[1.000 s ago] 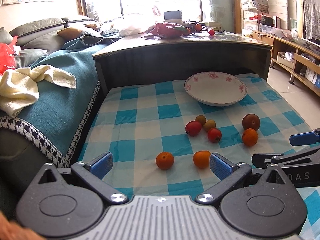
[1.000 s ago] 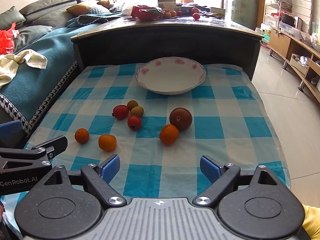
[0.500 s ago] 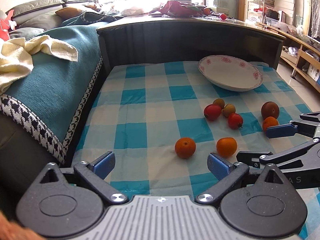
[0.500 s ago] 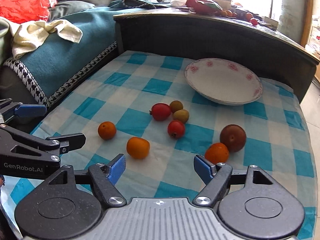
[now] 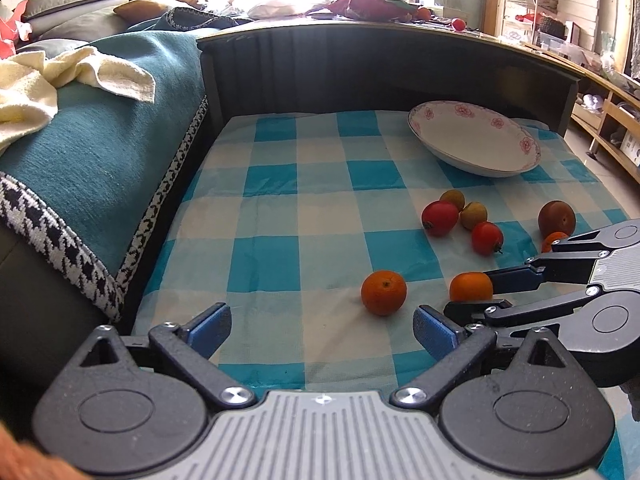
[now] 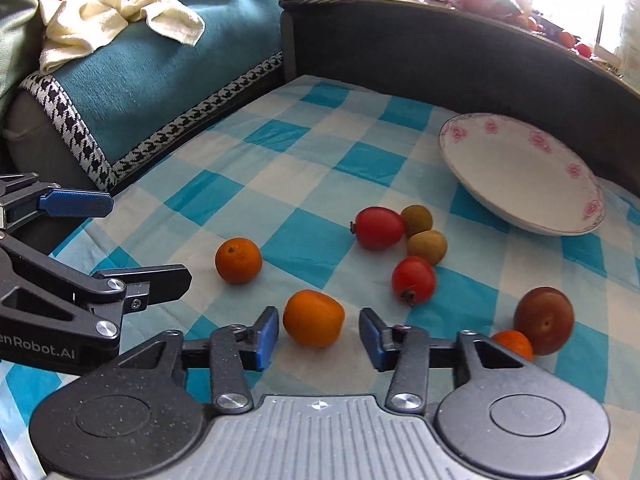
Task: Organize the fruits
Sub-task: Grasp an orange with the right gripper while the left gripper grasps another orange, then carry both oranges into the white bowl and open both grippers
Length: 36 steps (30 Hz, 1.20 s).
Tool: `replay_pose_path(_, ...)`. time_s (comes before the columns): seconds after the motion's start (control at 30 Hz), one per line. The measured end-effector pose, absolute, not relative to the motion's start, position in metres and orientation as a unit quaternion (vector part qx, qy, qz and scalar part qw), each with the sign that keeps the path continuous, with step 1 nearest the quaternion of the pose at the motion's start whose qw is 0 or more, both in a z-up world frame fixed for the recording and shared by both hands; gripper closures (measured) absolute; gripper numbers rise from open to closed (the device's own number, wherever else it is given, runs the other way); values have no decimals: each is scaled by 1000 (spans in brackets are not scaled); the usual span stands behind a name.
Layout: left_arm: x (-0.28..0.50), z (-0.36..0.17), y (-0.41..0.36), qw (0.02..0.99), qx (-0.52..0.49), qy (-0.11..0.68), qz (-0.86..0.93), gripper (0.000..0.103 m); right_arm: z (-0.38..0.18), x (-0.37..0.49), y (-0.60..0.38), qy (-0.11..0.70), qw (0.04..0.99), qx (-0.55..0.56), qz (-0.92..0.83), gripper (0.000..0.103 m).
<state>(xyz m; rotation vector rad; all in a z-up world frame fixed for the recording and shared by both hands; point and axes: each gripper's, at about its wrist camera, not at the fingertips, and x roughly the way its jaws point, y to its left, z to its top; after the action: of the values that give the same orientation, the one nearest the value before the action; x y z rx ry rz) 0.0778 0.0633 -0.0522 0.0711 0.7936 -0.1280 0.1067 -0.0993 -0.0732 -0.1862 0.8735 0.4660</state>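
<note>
Orange fruit is sitting near the front edge of the desk, and the right tongs (image 6: 319, 338) are straddling one orange (image 6: 314, 317) there. Their blue pads have just been closing in; the fruit is lying between them, and small gaps are still showing on both sides in the right wrist view, so nothing is being gripped yet. The left tongs (image 5: 320, 330) are hovering wide apart and empty over the checked cloth (image 5: 264, 216), just short of a second orange (image 5: 383, 293).

Further in, two red fruits (image 6: 379, 227), one of them (image 6: 413, 280) nearer, and two small greenish ones (image 6: 427, 246) are huddling together mid-desk. A dark reddish-brown fruit (image 6: 544, 319) is resting against a third orange (image 6: 513, 343) toward the right edge. The flowered bowl (image 6: 520, 184) is waiting empty near the far right corner, below a dark raised ledge.

Risk, as I judge it: the round fruit could be rolling or squirting forward if the pads are meeting it off-centre, knocking into the red cluster; the soft cloth may also be bunching under the tips.

Only the left wrist view is showing the right tongs from the side, one pad lying along the fruit's far side and the other finger below it. Only the right wrist view is showing the gaps beside the fruit, and the third orange tucked behind the tongs' frame.
</note>
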Motion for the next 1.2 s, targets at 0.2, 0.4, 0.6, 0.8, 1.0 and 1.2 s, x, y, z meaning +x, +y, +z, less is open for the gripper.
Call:
replay_pose_path(0.2, 86, -56, 53, 918, 36, 387, -80, 0, -75, 105, -103, 422, 873, -90, 225, 76)
replay_pose_path(0.4, 97, -62, 33, 917, 53, 381, -103, 15, -67, 101, -128, 428, 878, -66, 204, 76)
replay_pose_path(0.6, 107, -76, 27, 908, 58, 404, -99, 48, -65, 99, -143, 438, 878, -49, 186, 75)
replay_pose_path(0.8, 112, -75, 23, 907, 44, 406, -100, 62, -64, 99, -151, 438, 880, -38, 182, 75)
replay_pose_path(1.0, 109, -72, 14, 904, 56, 408, -112, 64, -59, 96, -156, 434, 882, -35, 180, 75)
replay_pose_path(1.2, 105, -53, -4, 909, 58, 390, -136, 64, -48, 96, -166, 426, 888, -22, 169, 75)
